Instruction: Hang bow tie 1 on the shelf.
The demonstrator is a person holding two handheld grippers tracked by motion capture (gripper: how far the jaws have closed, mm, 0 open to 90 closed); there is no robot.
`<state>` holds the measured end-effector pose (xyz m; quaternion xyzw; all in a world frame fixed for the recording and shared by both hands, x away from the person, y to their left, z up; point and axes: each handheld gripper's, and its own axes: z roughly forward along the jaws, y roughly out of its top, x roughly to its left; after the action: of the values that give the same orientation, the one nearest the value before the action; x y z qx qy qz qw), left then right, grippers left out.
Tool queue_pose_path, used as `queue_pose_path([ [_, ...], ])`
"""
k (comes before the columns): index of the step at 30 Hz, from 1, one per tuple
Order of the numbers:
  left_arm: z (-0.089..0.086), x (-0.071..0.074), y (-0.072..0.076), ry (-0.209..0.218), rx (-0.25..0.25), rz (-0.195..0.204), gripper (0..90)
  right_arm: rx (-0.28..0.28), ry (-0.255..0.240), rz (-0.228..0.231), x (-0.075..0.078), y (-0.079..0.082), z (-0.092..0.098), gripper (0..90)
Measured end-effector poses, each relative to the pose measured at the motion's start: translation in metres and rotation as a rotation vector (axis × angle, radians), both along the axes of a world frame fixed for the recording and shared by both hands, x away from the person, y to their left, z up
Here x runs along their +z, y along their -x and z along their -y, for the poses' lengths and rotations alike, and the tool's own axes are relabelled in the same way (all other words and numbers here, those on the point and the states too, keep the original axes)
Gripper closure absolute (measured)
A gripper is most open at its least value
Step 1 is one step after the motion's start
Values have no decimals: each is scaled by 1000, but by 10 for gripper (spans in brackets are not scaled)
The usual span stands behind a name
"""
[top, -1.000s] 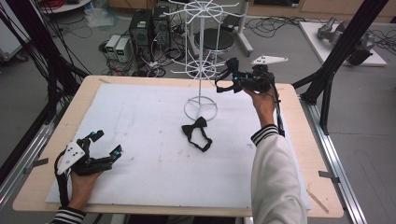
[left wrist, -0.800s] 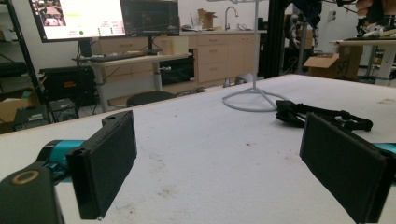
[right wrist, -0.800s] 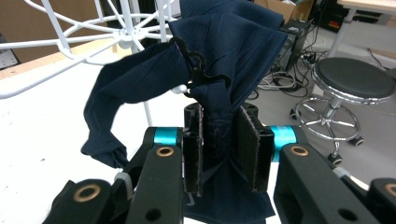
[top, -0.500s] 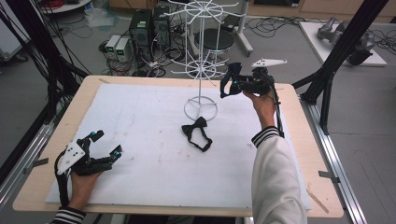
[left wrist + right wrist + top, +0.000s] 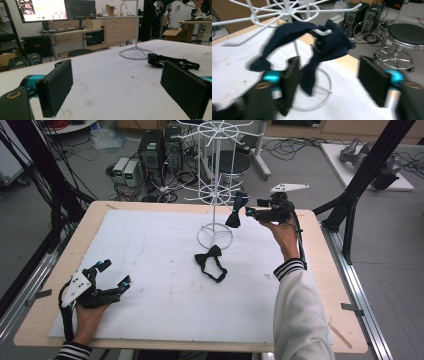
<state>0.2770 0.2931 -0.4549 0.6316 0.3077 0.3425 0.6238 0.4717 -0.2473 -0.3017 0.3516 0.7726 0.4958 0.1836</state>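
A dark navy bow tie (image 5: pixel 329 45) hangs over a hook of the white wire rack (image 5: pixel 215 195), on its lower ring. My right gripper (image 5: pixel 332 80) is raised level with it; its jaws have just been opening and stand apart. The cloth dangles between them, close to the left pad, without being pressed. From above, the navy bow tie (image 5: pixel 236 212) sits just left of the right gripper (image 5: pixel 248 211). A black bow tie (image 5: pixel 210 262) lies flat on the white mat by the rack's round base (image 5: pixel 136 52). My left gripper (image 5: pixel 114 274) rests open at the front left, nothing between its pads (image 5: pixel 55 87).
The white mat (image 5: pixel 150 240) covers most of the wooden table (image 5: pixel 330 270). Computer towers (image 5: pixel 150 152) and a round stool (image 5: pixel 404 35) stand on the floor beyond the far edge. Black frame posts (image 5: pixel 360 185) rise at the right and left sides.
The right gripper's jaws have opened and let go of the navy bow tie, which now hangs from the rack's hook. The left hand has stayed put.
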Motion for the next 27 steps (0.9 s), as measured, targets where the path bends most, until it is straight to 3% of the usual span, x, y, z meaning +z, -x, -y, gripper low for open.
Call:
queue_pose_path([
  [3,0,0,0,-2,0,0,114,27,-37,-34,3,5,0,190],
  [5,0,0,0,-1,1,1,114,47,-36,-34,6,8,0,165],
  [13,0,0,0,1,2,1,114,77,-33,11,23,28,2,116],
  [19,0,0,0,1,1,1,114,65,-46,35,35,45,6,116],
  [21,0,0,0,0,2,1,114,39,-64,78,35,54,10,116],
  [23,0,0,0,1,2,2,114,28,-69,61,34,63,17,116],
  [25,1,0,0,-1,3,2,114,15,-79,96,33,69,22,116],
  [27,1,0,0,-2,5,4,114,11,-93,100,32,77,28,116],
])
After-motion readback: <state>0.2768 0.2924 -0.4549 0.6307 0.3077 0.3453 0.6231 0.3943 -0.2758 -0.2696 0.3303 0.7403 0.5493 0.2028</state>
